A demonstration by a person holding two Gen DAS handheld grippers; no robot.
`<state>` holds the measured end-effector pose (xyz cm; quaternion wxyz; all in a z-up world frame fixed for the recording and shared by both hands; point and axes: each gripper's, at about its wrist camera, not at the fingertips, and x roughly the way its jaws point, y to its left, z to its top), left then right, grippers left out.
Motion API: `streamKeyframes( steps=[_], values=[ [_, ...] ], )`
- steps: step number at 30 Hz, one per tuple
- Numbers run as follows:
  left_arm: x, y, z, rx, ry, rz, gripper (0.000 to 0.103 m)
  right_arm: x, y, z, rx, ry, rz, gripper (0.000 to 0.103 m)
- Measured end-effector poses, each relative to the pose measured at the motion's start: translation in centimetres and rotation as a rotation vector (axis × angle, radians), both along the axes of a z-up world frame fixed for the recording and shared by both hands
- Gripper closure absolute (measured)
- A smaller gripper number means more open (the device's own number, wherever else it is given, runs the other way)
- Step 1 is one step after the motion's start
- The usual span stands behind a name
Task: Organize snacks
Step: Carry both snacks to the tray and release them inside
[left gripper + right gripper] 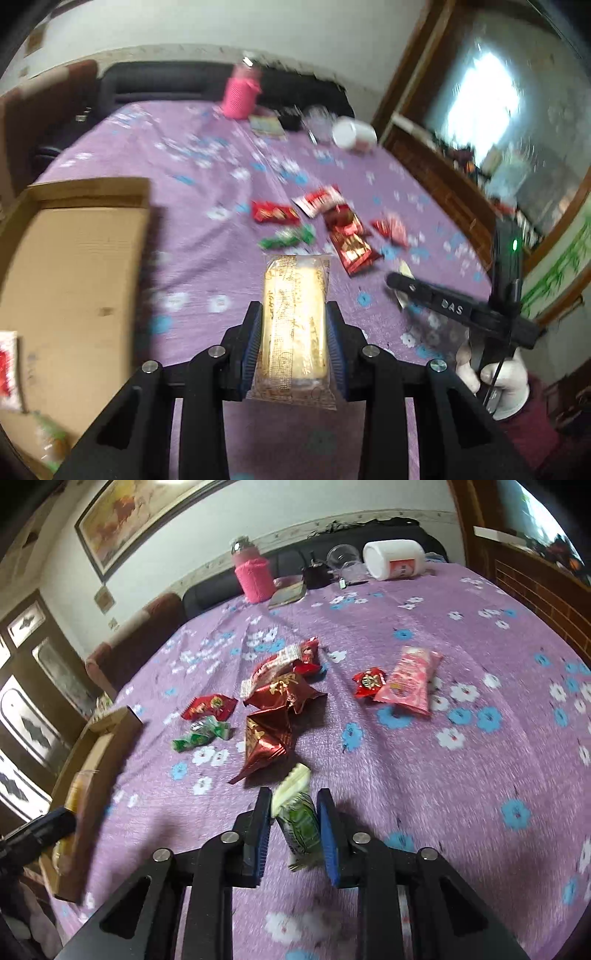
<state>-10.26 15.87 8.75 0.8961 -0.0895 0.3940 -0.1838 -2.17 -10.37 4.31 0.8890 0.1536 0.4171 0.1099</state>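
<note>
My left gripper [294,308] is shut on a golden wrapped cake bar [294,317] and holds it above the purple cloth, just right of the cardboard box [70,258]. My right gripper [294,799] has its jaws around a green and white snack packet [297,812]; the packet leans on the right pad with a gap at the left pad. Loose snacks lie mid-table: red packets [280,690], a green candy pack [201,734], a pink packet [410,681] and a small red one [369,681]. The right gripper also shows in the left wrist view [402,280].
The box holds a red and white packet [7,365] and a green one [51,439]. At the table's far edge stand a pink-sleeved jar [253,574], a white tub on its side [393,559], a clear cup [343,559] and a booklet [288,592]. A dark sofa [221,590] lies beyond.
</note>
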Motion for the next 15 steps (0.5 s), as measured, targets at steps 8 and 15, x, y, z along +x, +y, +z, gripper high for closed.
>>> streamKeyframes(
  steps=[8,15],
  values=[
    [-4.0,10.6,1.9,-0.072,-0.063,0.221,0.07,-2.9,1.3,1.6,0.101,-0.013,0.05,0.082],
    [-7.1,17.3,1.4,-0.012,-0.082,0.383,0.07,-3.0,5.6,5.2,0.172,-0.036,0.173,0.081]
  ],
)
